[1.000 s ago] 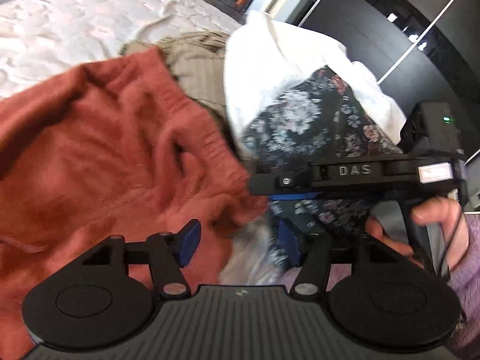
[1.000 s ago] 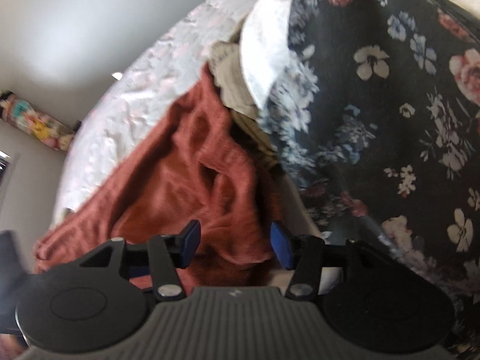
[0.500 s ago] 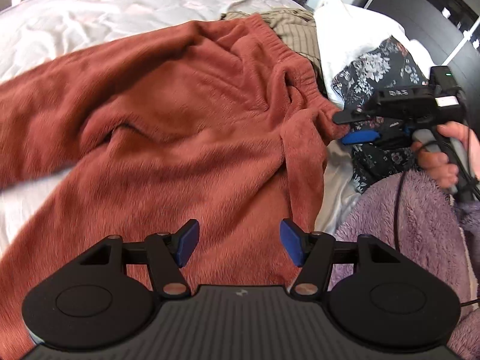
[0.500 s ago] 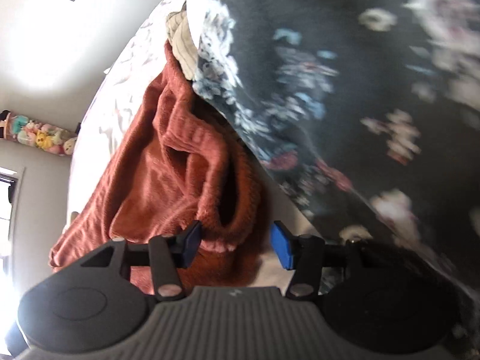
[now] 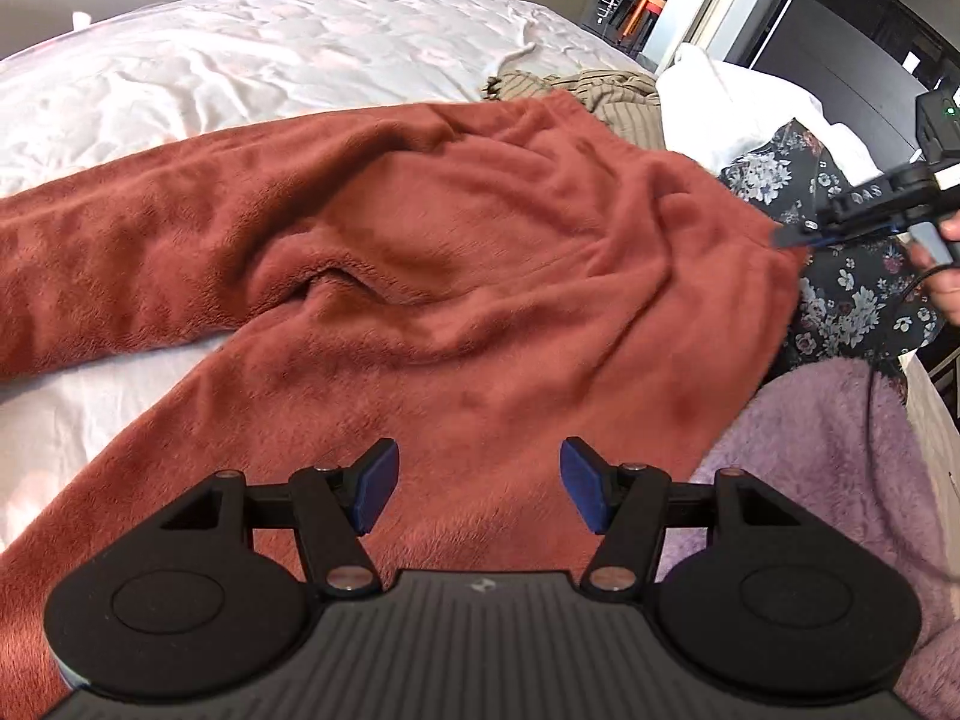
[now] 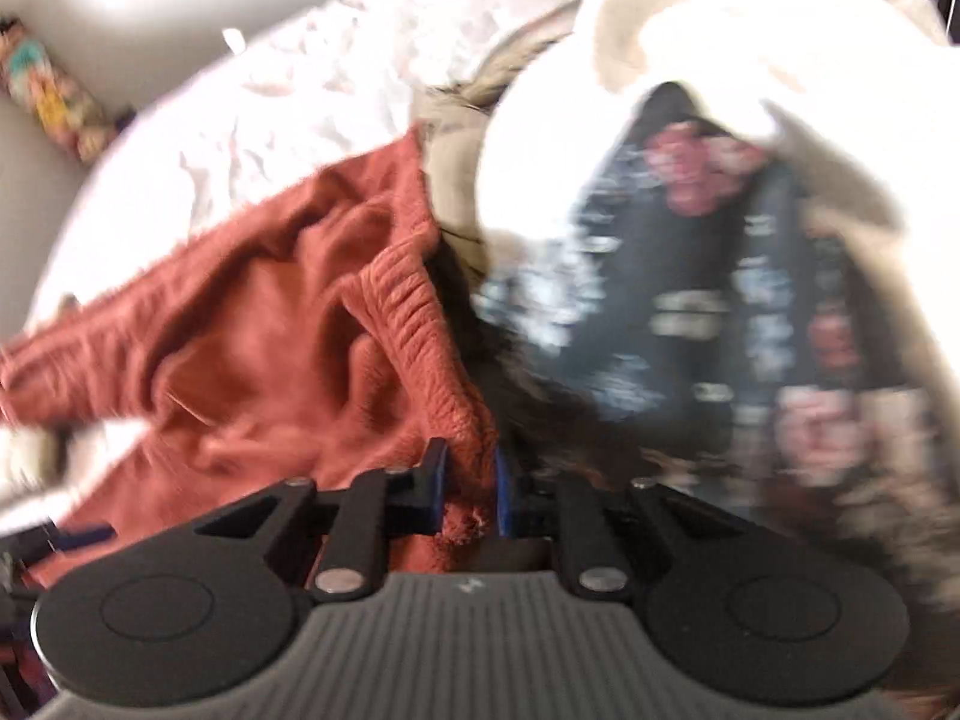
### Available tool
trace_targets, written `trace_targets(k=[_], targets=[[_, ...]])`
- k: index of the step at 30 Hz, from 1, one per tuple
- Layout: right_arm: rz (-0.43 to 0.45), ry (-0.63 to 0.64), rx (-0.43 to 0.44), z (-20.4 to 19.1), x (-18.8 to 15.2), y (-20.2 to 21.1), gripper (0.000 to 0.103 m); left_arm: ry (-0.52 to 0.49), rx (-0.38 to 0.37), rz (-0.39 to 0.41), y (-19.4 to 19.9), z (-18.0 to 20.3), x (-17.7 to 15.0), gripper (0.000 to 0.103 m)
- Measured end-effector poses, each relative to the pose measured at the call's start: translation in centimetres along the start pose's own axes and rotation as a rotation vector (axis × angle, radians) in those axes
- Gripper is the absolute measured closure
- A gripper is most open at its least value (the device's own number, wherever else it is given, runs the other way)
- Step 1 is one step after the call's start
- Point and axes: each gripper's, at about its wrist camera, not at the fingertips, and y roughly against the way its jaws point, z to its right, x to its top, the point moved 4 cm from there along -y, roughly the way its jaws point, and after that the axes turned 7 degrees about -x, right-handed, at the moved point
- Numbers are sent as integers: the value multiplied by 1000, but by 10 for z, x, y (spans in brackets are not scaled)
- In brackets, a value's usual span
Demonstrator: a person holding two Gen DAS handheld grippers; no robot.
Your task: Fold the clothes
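Rust fleece trousers waistband pinched in right hand-held gripper.

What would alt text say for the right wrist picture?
The right tool is shut on the ribbed waistband of rust-red fleece trousers spread over a white bed. A blurred dark floral garment and white cloth lie to the right.

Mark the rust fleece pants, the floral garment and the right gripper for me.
rust fleece pants (image 5: 456, 276): left wrist view, seat area.
floral garment (image 5: 852, 294): left wrist view, dark printed cloth.
right gripper (image 6: 471, 489): right wrist view, between fingertips, clamped on the pants' waistband.
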Motion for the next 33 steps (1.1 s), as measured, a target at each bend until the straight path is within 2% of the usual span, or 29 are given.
trace_targets(k=[3,8,11,15,18,25,29,32,33], targets=[[-50,29,-73,13,0,-23,86,10,-7,11,4,-4,-1,45],[-91,18,-87,10,12,-57,85,14,19,44,19,-15,11,45],[-91,33,-93,8,15,-59,85,10,36,58,24,-23,32,45],[-88,17,-83,10,17,-55,85,-97,87,46,13,-21,72,45],[-77,15,-78,12,13,-52,85,-169,95,23,-6,-17,105,45],[-58,15,-52,8,-6,-45,85,-273,142,-40,-79,-24,169,45],[-51,11,-30,12,-7,-45,84,-272,155,-96,-136,-39,193,46],[-48,9,-13,14,-7,-45,84,-260,166,-127,-173,-54,204,68],[-47,9,-7,15,-7,-45,84,-259,174,-139,-183,-58,206,84]])
